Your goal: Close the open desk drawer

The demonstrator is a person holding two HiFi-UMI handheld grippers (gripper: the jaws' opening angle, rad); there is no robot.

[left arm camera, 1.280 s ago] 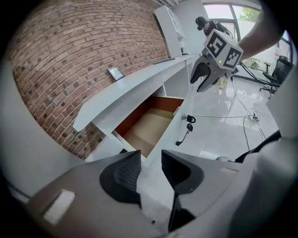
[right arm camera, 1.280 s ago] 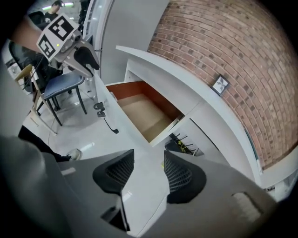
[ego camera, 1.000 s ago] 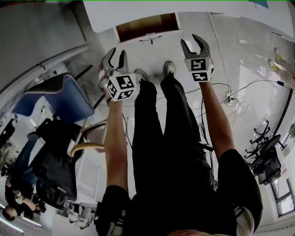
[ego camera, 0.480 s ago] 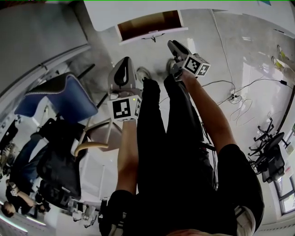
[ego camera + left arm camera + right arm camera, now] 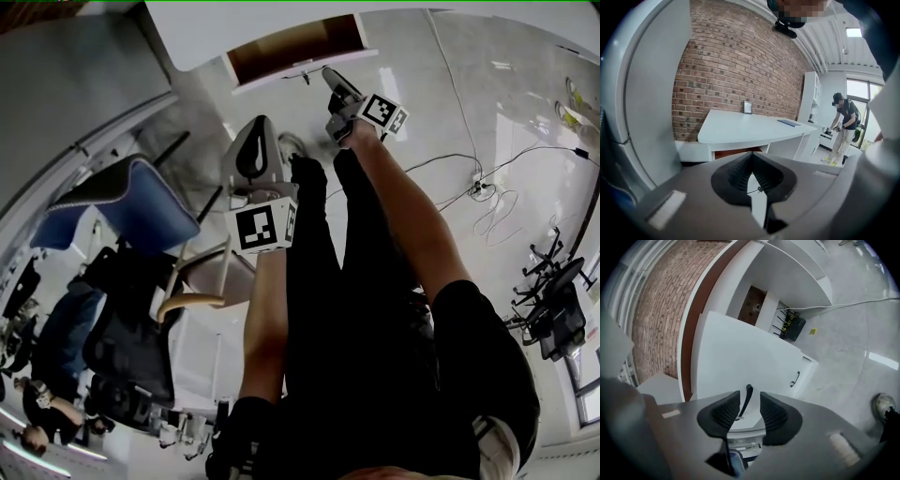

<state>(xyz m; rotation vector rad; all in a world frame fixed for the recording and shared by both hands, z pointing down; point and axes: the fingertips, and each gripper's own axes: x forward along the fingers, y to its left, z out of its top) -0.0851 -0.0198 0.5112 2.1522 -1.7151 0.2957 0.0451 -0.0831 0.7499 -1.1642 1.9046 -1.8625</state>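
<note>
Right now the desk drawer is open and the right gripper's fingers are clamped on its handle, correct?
Not clamped. The right gripper view shows the fingers of the right gripper apart: they have just been closing, with the handle in the gap between them, not yet pressed. The drawer is open, as you said.

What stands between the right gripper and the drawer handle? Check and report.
Nothing visible does. The right gripper has its jaws apart, though they have just been closing. The dark handle of the open drawer sits in the gap between them, not yet gripped.
</note>
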